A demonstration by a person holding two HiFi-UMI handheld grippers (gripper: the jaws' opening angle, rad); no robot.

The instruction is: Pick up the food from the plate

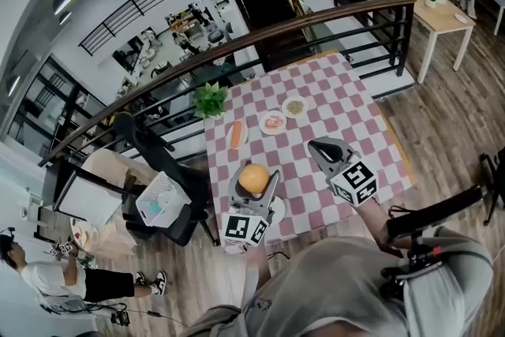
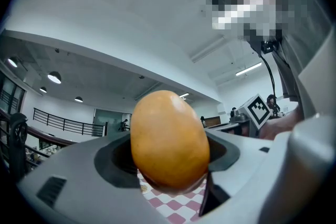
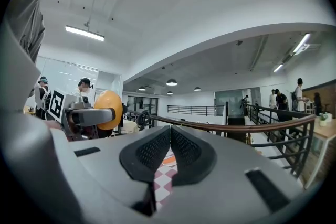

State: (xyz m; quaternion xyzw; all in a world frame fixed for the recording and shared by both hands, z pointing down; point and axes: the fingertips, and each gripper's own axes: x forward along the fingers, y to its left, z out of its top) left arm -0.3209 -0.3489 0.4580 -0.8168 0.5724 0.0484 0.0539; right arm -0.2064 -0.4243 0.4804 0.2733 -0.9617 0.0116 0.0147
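The left tongs clamp the smooth orange fruit, raised above its plate at the near edge of the table, while the right tongs hang pinched together and empty; any slackening or jolt could send it rolling off that edge.

desk: pink-white checked cloth | green plant at its far-left corner | dark railing just behind | black chair left of desk, white perforated basket at its seat | person lower left | wood floor
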